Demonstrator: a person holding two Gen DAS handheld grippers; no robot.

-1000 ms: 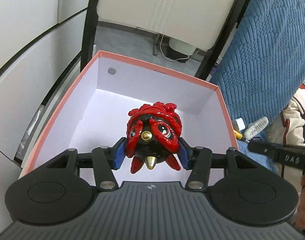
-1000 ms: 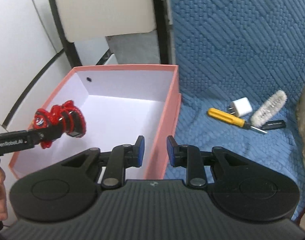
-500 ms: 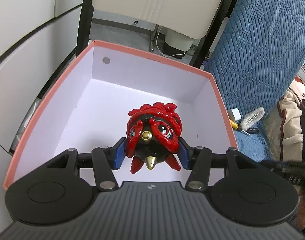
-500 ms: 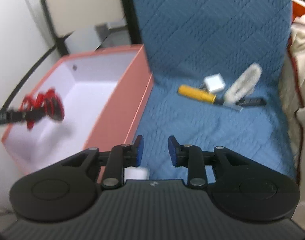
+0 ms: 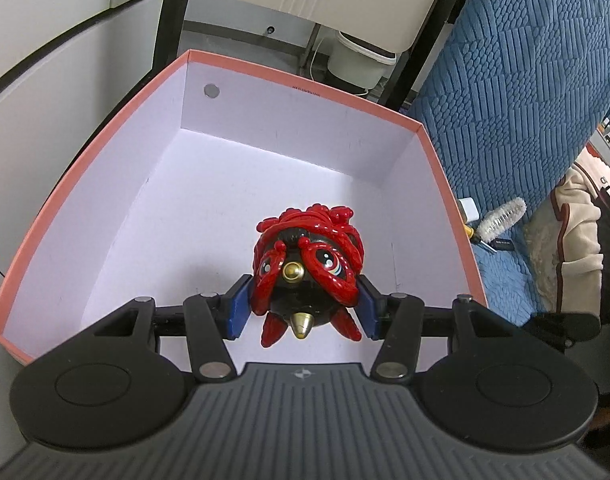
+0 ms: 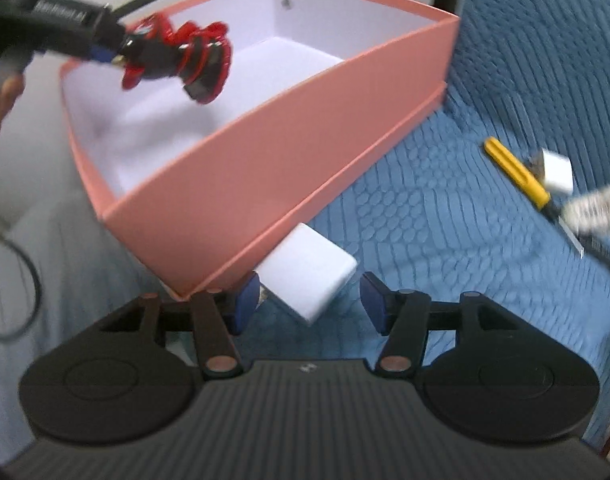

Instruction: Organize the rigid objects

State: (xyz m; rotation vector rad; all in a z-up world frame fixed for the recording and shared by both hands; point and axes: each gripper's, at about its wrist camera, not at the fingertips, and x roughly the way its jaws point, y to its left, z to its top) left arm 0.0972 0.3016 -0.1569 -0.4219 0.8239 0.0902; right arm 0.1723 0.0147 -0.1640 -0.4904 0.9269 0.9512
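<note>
Pinching a red toy [image 5: 307, 268] by its sides, the left gripper [image 5: 303, 307] holds it above the white floor of the pink box [image 5: 105, 184], gold tip pointing back at the camera. Right of the box, on the blue cloth [image 6: 445, 208], the right gripper [image 6: 309, 299] is spread wide around a white block [image 6: 309, 276] lying against the box's near wall; contact unclear. Farther right lie a yellow screwdriver [image 6: 517, 172], its shaft pointing near-right, a white plug [image 6: 557, 168] and a blurred brush [image 6: 593, 206].

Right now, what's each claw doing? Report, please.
Left claw shut on glossy red-and-black toy figure, above pink cardboard box. Right claw open around flat white block. Nothing blocking.
</note>
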